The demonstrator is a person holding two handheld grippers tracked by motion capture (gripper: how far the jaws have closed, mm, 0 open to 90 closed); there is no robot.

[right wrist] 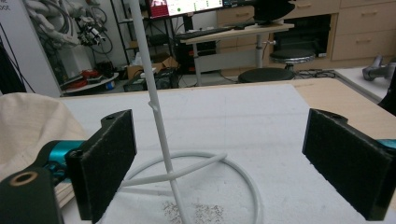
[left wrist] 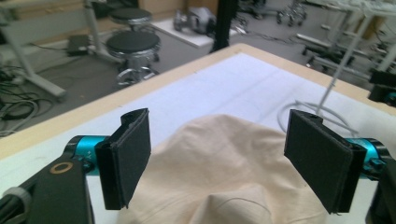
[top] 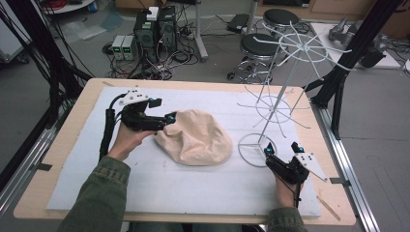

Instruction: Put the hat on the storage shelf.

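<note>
A beige cloth hat [top: 196, 137] lies crumpled near the middle of the white mat [top: 159, 183], just left of the ring base of a white wire rack [top: 256, 149]. The left gripper [top: 167, 121] is at the hat's left edge with its jaws spread wide, the cloth between them but not yet pinched. The right gripper [top: 280, 148] rests on the mat just right of the rack base, jaws also spread and holding nothing. This seems to be the reaching step before a grasp. Next, I think, the left jaws must close on a fold, probably to lift the hat toward the rack.
</note>
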